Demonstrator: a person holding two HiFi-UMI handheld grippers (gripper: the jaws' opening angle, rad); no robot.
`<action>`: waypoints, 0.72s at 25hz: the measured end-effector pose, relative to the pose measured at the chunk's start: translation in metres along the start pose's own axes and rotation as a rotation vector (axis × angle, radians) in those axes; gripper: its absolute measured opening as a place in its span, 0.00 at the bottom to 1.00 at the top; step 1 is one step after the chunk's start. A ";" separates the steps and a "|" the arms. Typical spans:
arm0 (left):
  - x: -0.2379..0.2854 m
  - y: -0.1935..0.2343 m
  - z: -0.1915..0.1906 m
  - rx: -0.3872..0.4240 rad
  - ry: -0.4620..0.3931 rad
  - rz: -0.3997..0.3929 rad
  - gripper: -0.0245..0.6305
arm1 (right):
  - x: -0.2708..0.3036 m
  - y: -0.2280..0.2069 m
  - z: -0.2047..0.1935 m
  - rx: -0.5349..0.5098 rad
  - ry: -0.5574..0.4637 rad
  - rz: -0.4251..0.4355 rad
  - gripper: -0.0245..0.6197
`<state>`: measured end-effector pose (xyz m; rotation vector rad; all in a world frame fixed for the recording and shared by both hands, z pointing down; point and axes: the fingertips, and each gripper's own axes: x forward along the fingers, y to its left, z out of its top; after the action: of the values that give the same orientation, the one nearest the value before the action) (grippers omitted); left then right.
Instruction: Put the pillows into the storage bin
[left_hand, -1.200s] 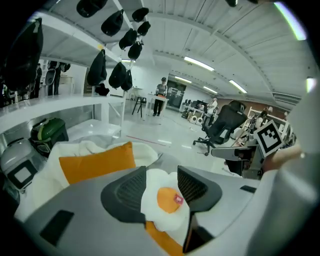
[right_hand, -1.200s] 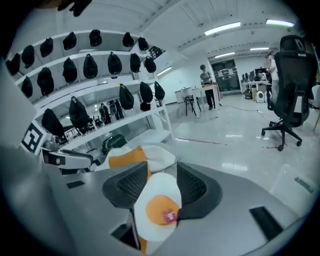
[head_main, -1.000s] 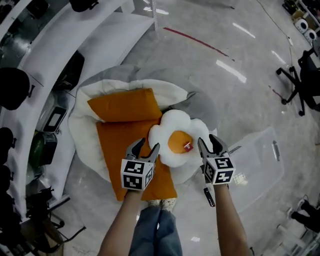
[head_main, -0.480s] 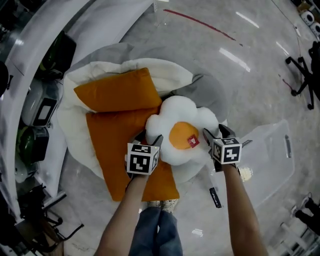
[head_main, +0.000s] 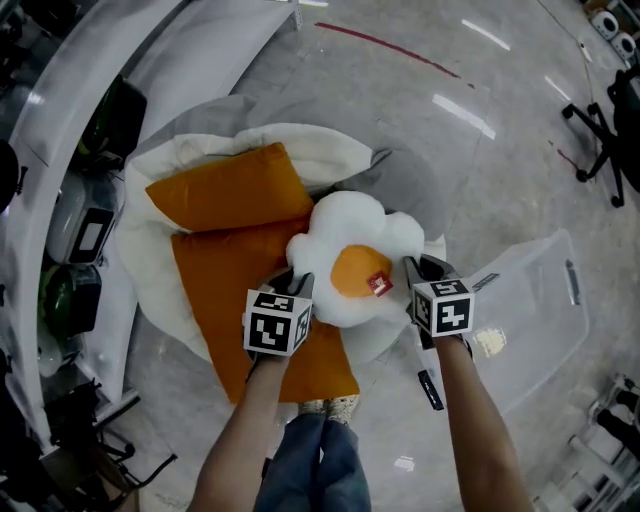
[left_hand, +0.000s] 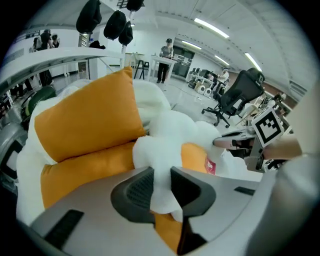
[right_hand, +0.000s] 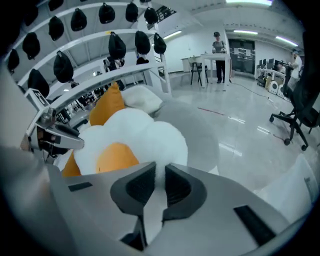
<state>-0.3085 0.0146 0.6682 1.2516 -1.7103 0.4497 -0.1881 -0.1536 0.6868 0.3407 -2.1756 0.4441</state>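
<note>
A fried-egg pillow (head_main: 352, 255), white with an orange yolk and a small red tag, lies on top of a heap of pillows on the floor. My left gripper (head_main: 293, 287) pinches its white near-left edge (left_hand: 161, 190); its jaws have just been closing on that plush. On the pillow's near-right edge (right_hand: 158, 175) my right gripper (head_main: 417, 270) has likewise just been closing, and its pads squeeze the white fabric. Two orange pillows (head_main: 228, 190) (left_hand: 85, 120) lie under and left of the egg. The clear storage bin (head_main: 535, 315) stands to the right.
A big cream cushion (head_main: 150, 290) and a grey one (head_main: 420, 185) sit beneath the heap. White shelving with dark bags (head_main: 90, 130) runs along the left. An office chair (head_main: 615, 130) stands at the far right. My feet (head_main: 325, 407) are just below the heap.
Both grippers came down onto the egg pillow's near edges and their jaws went from wide apart to pinched on its white plush.
</note>
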 end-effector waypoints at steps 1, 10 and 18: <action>-0.011 -0.004 0.005 0.006 -0.015 -0.005 0.19 | -0.012 0.002 0.006 0.007 -0.021 0.002 0.09; -0.096 -0.077 0.070 0.128 -0.112 -0.096 0.19 | -0.151 -0.016 0.037 0.157 -0.204 -0.114 0.09; -0.078 -0.215 0.087 0.324 -0.107 -0.264 0.19 | -0.255 -0.102 -0.036 0.320 -0.268 -0.326 0.09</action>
<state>-0.1563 -0.0952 0.5116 1.7381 -1.5701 0.5221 0.0275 -0.2080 0.5214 0.9632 -2.2451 0.5881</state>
